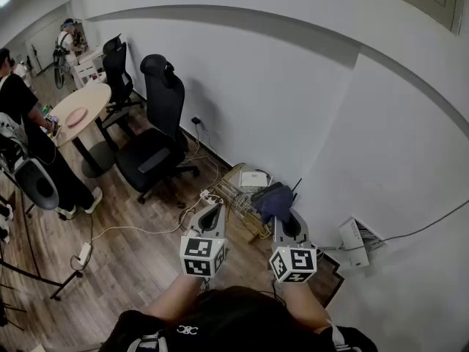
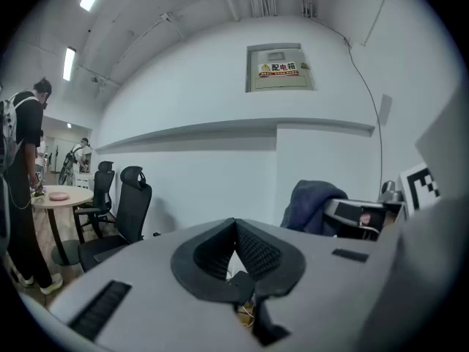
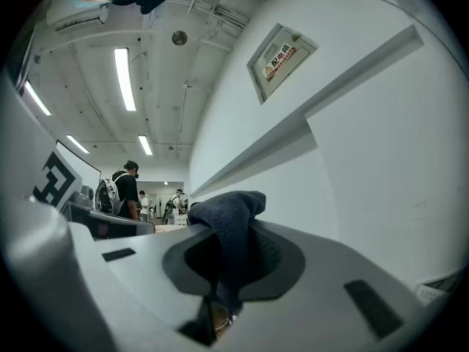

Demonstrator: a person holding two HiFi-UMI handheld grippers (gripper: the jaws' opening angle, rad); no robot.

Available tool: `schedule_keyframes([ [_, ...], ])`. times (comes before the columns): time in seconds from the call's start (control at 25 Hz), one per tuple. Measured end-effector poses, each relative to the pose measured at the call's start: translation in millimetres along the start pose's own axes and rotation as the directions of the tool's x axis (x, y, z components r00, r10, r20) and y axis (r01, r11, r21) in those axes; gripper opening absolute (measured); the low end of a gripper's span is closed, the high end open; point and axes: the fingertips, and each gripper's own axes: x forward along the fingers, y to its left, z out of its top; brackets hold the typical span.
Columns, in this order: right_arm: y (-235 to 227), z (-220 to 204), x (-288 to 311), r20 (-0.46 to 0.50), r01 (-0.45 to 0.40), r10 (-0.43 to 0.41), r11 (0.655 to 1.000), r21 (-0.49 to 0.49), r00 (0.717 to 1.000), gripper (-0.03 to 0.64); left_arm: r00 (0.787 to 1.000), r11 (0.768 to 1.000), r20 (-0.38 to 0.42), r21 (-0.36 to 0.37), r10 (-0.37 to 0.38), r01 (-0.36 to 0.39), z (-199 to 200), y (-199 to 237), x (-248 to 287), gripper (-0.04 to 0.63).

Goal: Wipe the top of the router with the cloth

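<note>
A white router (image 1: 253,178) lies low by the wall on a wire rack (image 1: 236,196), just ahead of both grippers. A dark blue cloth (image 1: 270,201) hangs bunched from my right gripper (image 1: 284,217), which is shut on it; the cloth (image 3: 229,229) fills the gap between the jaws and pokes above them. The cloth is held up in the air beside the router, not touching it. My left gripper (image 1: 212,213) hovers to the left, jaws shut with nothing in them (image 2: 235,254). From the left gripper view the cloth (image 2: 311,204) shows at the right.
Two black office chairs (image 1: 157,134) stand along the wall to the left, with a round table (image 1: 77,108) and people beyond. Cables and a power strip (image 1: 207,194) lie on the wooden floor. A white wall box (image 1: 355,238) sits at the right.
</note>
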Motion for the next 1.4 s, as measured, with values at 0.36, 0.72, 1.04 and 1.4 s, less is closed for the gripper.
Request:
schedule_keyframes([
  [0.36,6,-6,2,-0.005,-0.032,0.032,0.999,0.021,0.999,0.028,1.000,1.000,-0.018,0.010,0.005,-0.004,-4,-2,-1,0.002],
  [0.72,8,-13,4,-0.010,-0.083,0.084,0.996,0.040,0.996,0.028,0.999,0.999,-0.028,0.016,0.041,-0.040,-6,-7,-4,0.002],
  [1.04,-19,-18,2,-0.015,-0.117,0.118,0.991,0.066,0.993,0.028,0.994,0.995,-0.039,-0.003,0.100,-0.100,-17,-23,9,0.002],
  [1.4,-50,-20,-4,-0.028,-0.109,0.111,0.992,0.055,0.993,0.028,0.994,0.995,-0.055,-0.003,0.099,-0.099,-22,-45,25,0.002],
])
